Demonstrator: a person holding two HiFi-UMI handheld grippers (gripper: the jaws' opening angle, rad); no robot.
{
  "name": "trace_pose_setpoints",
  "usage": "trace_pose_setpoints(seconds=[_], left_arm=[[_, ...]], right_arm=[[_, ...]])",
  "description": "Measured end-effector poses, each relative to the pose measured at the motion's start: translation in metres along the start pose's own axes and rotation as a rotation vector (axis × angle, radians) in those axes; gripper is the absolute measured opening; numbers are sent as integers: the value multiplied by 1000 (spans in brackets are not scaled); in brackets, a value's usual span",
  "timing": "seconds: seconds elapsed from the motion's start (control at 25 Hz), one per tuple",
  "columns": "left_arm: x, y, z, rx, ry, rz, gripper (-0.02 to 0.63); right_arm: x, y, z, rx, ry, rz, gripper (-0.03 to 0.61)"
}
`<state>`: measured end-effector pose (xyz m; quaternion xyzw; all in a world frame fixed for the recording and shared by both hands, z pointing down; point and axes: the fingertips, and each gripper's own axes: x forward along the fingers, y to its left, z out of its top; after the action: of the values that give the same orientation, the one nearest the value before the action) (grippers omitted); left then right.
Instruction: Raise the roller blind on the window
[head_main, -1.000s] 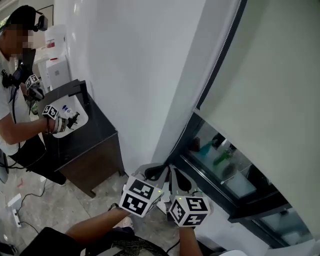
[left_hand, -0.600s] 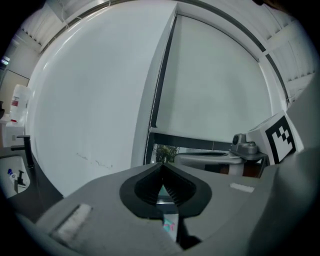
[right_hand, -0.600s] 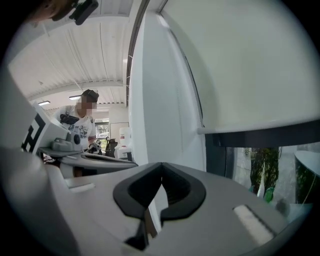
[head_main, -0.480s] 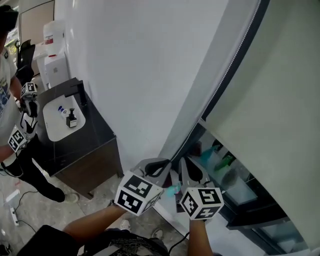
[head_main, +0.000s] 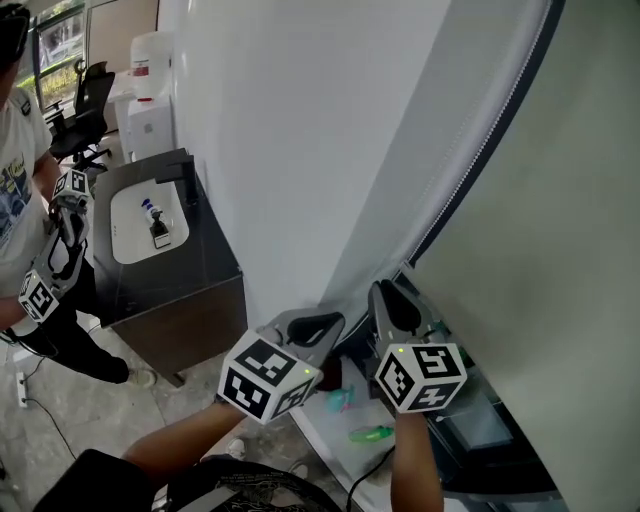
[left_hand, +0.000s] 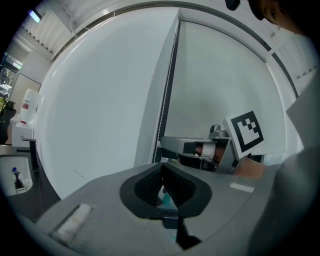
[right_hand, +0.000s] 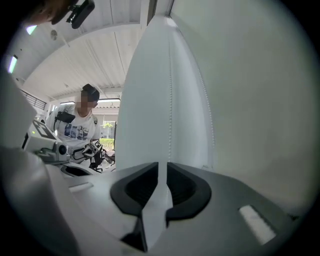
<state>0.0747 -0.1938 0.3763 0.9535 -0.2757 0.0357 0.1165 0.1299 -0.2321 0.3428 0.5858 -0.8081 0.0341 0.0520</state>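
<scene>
The grey-green roller blind hangs over the window at the right. Its white bead chain runs down along the dark frame towards both grippers. My left gripper is shut, and in the left gripper view the chain drops straight into its closed tips. My right gripper sits a little higher, beside the frame. Its jaws are opening. In the right gripper view a narrow gap shows between them, with one chain strand in line with it and untouched by the pads. A second strand hangs further right.
A white wall fills the middle. At the left stands a black cabinet with a white basin. Another person with grippers stands beside it. Turquoise and green bottles lie below my grippers.
My right gripper has risen along the chain and its jaws have parted. The left gripper stays shut, lower down. The other person has shifted towards the left edge.
</scene>
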Motion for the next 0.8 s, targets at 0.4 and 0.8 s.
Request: trace_pose_setpoints(seconds=[0.4,0.8], left_arm=[[-5,6,19,-9,-57,52,5],[-3,-12,63,41,-99,-6,51]], right_arm=[[32,-7,21,-24,-39,162,69],[24,1,21,-48,-48,268,20]])
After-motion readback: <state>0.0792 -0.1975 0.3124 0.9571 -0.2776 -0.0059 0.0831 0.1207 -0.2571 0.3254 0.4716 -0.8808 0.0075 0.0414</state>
